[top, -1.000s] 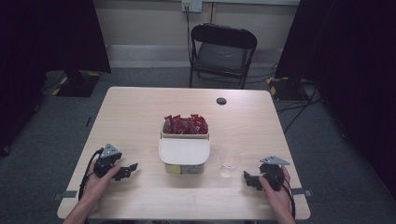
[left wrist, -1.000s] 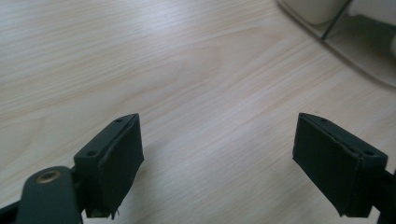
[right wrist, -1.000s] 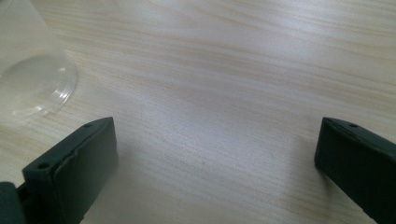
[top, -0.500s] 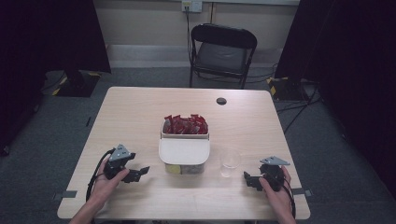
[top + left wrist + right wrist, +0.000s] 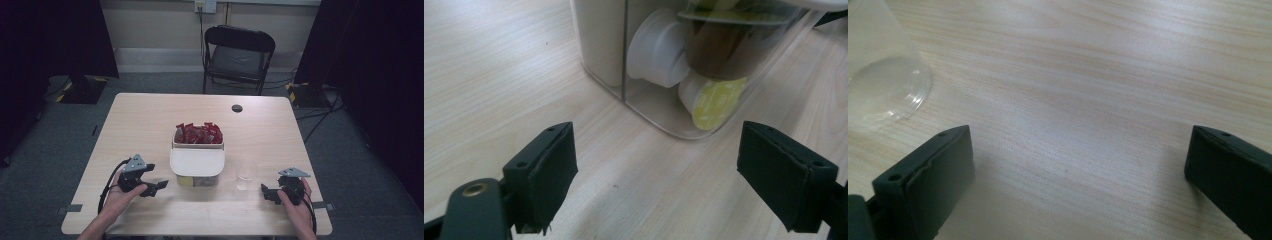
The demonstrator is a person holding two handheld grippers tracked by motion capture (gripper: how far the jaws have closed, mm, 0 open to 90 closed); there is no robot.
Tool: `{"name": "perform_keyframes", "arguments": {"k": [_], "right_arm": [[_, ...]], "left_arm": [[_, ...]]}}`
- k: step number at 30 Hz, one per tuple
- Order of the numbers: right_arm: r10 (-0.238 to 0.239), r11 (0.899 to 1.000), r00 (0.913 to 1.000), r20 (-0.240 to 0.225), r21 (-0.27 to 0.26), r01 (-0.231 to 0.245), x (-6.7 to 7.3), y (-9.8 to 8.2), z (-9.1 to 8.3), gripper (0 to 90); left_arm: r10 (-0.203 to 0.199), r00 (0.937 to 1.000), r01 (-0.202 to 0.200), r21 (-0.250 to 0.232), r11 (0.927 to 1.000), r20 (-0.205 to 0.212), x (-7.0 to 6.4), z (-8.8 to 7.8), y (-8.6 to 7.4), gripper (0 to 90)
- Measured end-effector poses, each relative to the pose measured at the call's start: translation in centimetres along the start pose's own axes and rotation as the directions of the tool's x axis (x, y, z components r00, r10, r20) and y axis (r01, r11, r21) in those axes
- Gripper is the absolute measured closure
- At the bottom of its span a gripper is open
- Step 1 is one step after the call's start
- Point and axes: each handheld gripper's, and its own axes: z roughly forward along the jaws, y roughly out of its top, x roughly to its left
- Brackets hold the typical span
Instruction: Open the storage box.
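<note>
Container point(image 5: 196, 165): clear box with white lid, mid-table, toward the person's edge; coffee pods point(image 5: 711, 100) visible through its wall in the left gripper view.
Red packets point(image 5: 198, 134): upright in the open compartment at the container's far side.
Left gripper point(image 5: 159, 185): just beside the container's left, jaws spread apart with nothing between them, aimed at its clear wall.
Plastic cup point(image 5: 246, 173): clear, upright, just right of the container.
Right gripper point(image 5: 265, 192): near the cup, jaws wide apart over bare wood.
Table point(image 5: 145, 120): light wood.

Cup point(image 5: 246, 173) just R of container point(image 5: 197, 163), on table point(image 5: 150, 120).
</note>
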Motion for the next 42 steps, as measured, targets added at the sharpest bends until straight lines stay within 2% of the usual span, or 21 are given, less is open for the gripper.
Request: {"name": "perform_keyframes", "arguments": {"k": [2,4,5,9,12,15,16,17,22,24,25,28,35,42], "right_arm": [[-0.001,1.0,1.0,0.0,0.0,0.001,0.0,0.0,0.0,0.0],[-0.001,1.0,1.0,0.0,0.0,0.001,0.0,0.0,0.0,0.0],[0.0,1.0,1.0,0.0,0.0,0.0,0.0,0.0,0.0,0.0],[-0.001,1.0,1.0,0.0,0.0,0.001,0.0,0.0,0.0,0.0],[-0.001,1.0,1.0,0.0,0.0,0.001,0.0,0.0,0.0,0.0],[0.0,1.0,1.0,0.0,0.0,0.0,0.0,0.0,0.0,0.0],[0.0,1.0,1.0,0.0,0.0,0.0,0.0,0.0,0.0,0.0],[-0.001,1.0,1.0,0.0,0.0,0.001,0.0,0.0,0.0,0.0],[-0.003,1.0,1.0,0.0,-0.001,0.003,0.0,0.0,0.0,0.0],[-0.003,1.0,1.0,0.0,-0.001,0.003,0.0,0.0,0.0,0.0],[0.0,1.0,1.0,0.0,0.0,0.0,0.0,0.0,0.0,0.0],[-0.001,1.0,1.0,0.0,0.0,0.001,0.0,0.0,0.0,0.0],[-0.001,1.0,1.0,0.0,0.0,0.001,0.0,0.0,0.0,0.0],[0.0,1.0,1.0,0.0,0.0,0.0,0.0,0.0,0.0,0.0]], "left_arm": [[0.015,0.9999,-0.015,0.0,0.9999,0.005,-0.1,-0.1,0.3,18.2],[0.003,0.9999,-0.002,-0.007,1.0,0.014,-0.2,-0.1,0.4,18.5],[0.015,0.9997,-0.015,-0.004,0.9999,0.018,-0.2,-0.1,0.6,18.5],[0.016,0.999,-0.015,-0.017,0.9997,0.043,-0.7,0.0,1.3,17.8],[0.038,0.9982,-0.037,-0.032,0.9988,0.045,-0.9,0.3,1.9,17.8],[0.025,0.9982,-0.023,-0.032,0.9992,0.055,-0.8,0.7,2.2,17.7],[0.047,0.9978,-0.046,-0.026,0.9986,0.046,-0.7,0.6,2.3,17.7],[0.033,0.9982,-0.031,-0.031,0.999,0.05,-0.8,0.7,2.4,17.7],[0.041,0.9976,-0.039,-0.038,0.9985,0.056,-0.8,0.7,2.7,17.7],[-0.004,0.9956,0.009,-0.054,0.9985,0.094,-0.9,0.7,2.9,17.7],[-0.009,0.995,0.015,-0.058,0.9982,0.1,-0.8,0.7,3.0,17.7],[-0.001,0.9965,0.006,-0.058,0.9983,0.084,-0.8,0.8,3.3,17.7],[-0.022,0.9973,0.027,-0.07,0.9972,0.07,-0.2,0.4,3.3,17.7],[-0.021,0.9972,0.026,-0.069,0.9973,0.071,0.0,0.3,3.4,17.6]]}}
